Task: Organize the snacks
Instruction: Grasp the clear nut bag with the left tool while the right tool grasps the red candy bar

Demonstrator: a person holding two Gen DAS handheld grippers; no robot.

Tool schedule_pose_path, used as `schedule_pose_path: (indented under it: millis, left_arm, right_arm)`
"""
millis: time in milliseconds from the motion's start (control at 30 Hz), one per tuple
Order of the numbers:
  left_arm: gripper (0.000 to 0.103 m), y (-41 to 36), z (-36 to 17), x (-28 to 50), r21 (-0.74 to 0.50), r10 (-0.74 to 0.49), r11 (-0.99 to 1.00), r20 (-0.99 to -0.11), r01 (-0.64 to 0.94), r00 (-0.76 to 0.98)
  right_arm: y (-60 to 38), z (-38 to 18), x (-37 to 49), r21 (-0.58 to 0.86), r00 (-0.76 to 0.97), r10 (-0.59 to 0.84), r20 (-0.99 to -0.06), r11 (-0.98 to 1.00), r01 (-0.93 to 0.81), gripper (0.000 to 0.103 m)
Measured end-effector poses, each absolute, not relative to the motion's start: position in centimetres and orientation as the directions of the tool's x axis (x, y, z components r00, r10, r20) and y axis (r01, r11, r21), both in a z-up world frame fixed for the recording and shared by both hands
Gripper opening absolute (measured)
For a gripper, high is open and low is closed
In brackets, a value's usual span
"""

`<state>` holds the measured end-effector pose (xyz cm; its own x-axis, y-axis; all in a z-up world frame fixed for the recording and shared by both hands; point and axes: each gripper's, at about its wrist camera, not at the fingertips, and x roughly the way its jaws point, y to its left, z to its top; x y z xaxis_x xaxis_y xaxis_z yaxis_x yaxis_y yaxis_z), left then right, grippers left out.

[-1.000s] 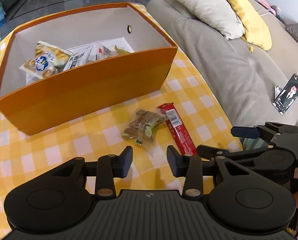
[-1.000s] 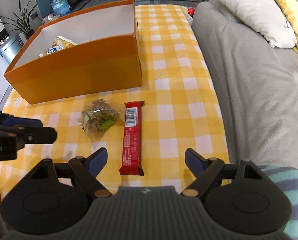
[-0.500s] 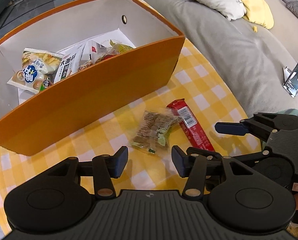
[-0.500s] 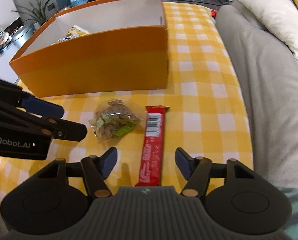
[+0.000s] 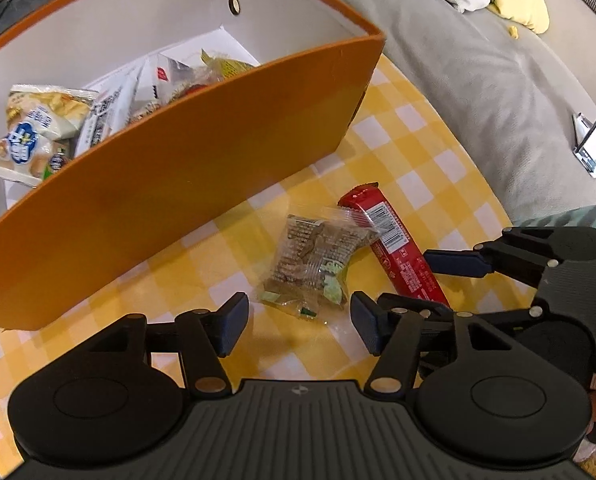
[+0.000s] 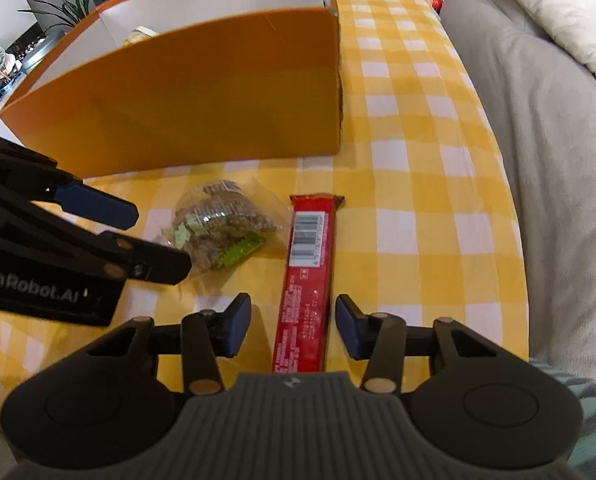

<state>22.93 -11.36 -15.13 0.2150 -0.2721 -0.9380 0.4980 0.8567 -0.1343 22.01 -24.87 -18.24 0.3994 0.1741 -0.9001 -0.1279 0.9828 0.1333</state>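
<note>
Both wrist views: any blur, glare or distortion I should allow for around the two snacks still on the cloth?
Left wrist view: fisheye bows the orange box wall; the clear snack packet glints but reads sharp. Right wrist view: slightly soft, cloth edges smeared; the red bar barcode is still legible. Soft shadows, no harsh glare in either.

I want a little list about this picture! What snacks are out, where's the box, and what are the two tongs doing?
surface: yellow checked cloth
box: orange box, open top, several snack packs inside
clear packet: on the cloth, in front of the box, outside it
red bar: on the cloth, beside the clear packet
left tongs: opening, over the clear packet's near edge, not pinching it
right tongs: closing, red bar between the pads, not yet squeezed
left to put away: clear packet, red bar
</note>
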Motion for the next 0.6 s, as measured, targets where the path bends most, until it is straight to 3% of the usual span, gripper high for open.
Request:
schedule_pose_path:
  millis: [600]
  left_arm:
    - [0.064, -13.5, -17.5, 23.6, -0.08, -0.21, 0.846, -0.959, 0.527, 0.192]
  right_arm:
    - [-23.6, -18.5, 21.8, 0.062, 0.417, 0.137, -0.898, 0.98, -0.187, 0.047]
